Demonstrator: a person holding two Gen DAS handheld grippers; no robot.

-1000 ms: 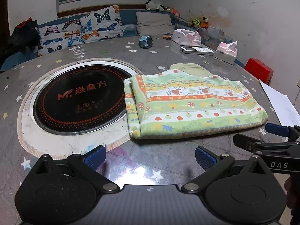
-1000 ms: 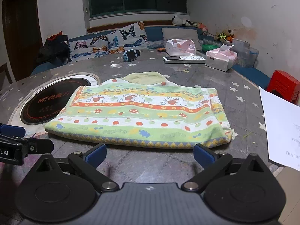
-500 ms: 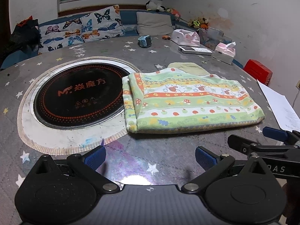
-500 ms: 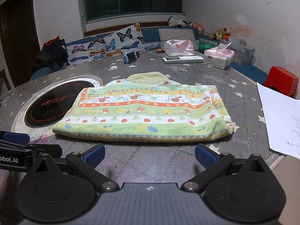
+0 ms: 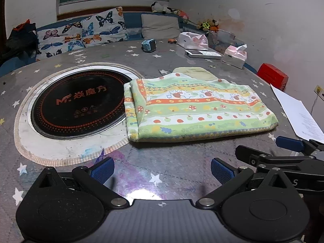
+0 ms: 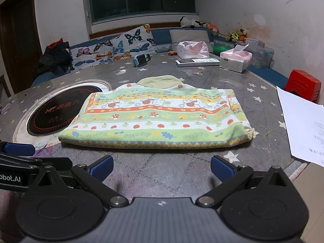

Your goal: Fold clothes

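Fingers [image 5: 102, 169] of the left gripper [image 5: 162, 169] are spread wide with blue pads facing inward, holding nothing; they hover low over the bench [image 5: 172, 168], short of the near edge of the folded garment [image 5: 194, 109]. Fingers [image 6: 101, 167] of the right gripper [image 6: 161, 167] are likewise spread and empty, level above the bench [image 6: 172, 162] and pointing at the garment's [image 6: 160, 117] near hem without touching it. Both tools sit side by side; each appears at the edge of the other's view. The garment, a green, striped, printed piece, lies flat as a folded rectangle at the bench centre, its left end overlapping the white rim of the round black cooktop [image 5: 79, 103]. A white paper sheet [image 6: 301, 125] lies at the right bench edge, apart from the garment. Tissue boxes [image 6: 236, 60] and a remote [image 6: 197, 61] lie on the far side.
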